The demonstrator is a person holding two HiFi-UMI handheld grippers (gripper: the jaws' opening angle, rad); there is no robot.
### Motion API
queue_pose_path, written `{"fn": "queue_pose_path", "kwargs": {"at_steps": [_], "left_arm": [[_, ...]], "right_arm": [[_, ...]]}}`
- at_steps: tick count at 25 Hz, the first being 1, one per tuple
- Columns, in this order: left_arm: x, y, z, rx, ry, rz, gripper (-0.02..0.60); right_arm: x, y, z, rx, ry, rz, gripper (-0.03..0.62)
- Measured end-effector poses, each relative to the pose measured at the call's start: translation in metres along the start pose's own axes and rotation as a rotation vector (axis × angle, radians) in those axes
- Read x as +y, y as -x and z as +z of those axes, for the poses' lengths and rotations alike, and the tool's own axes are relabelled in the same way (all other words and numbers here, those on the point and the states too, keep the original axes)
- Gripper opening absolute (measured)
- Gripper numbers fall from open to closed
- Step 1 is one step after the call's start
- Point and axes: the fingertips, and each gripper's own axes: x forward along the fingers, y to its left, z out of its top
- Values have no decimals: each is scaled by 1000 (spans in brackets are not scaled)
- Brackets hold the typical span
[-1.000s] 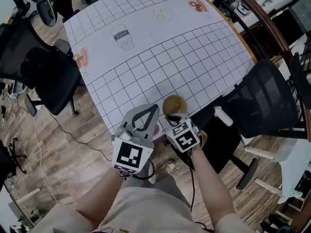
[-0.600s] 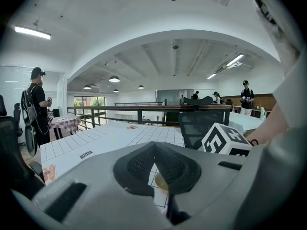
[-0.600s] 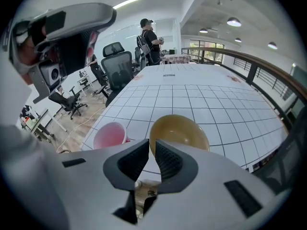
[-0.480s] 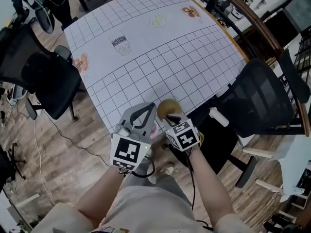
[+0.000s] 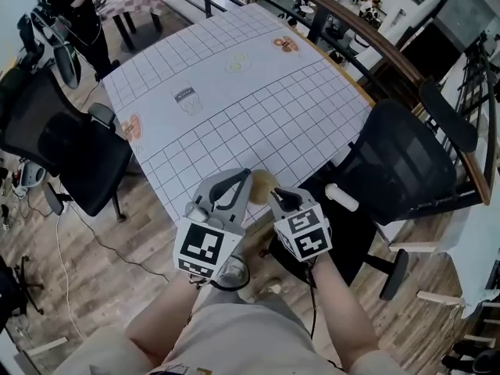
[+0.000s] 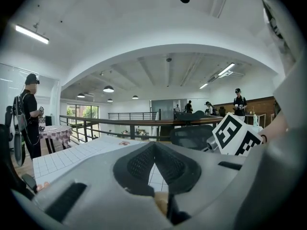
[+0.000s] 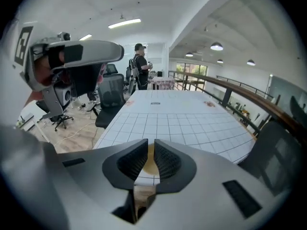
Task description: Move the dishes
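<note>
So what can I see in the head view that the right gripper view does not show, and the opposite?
Only the head view: the person's legs and the marker cube on the right gripper. Only the right gripper view: the ceiling lights, and the narrow gap of the right gripper, whose jaws have just been opening; the tan dish shows through it, unpressed. Both: the gridded table, that dish and the left gripper.

White tablecloth [image 5: 234, 108] with black grid, tan dish [image 5: 262, 184], black chair [image 5: 394, 166].
</note>
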Motion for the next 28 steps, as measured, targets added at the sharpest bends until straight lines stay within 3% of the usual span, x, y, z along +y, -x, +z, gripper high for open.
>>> {"fn": "queue_pose_path", "kwargs": {"at_steps": [8, 12, 18, 28], "left_arm": [[-40, 8, 77, -104, -83, -98, 11], [-72, 20, 120, -164, -70, -169, 11], [-110, 26, 163, -243, -96, -246, 11], [-182, 36, 179, -274, -150, -370, 11]], "right_arm": [[-9, 110, 73, -259, -29, -113, 48], [-10, 173, 96, -368, -12, -198, 48], [-7, 246, 106, -446, -2, -267, 48], [4, 356, 97, -631, -21, -412, 37]]}}
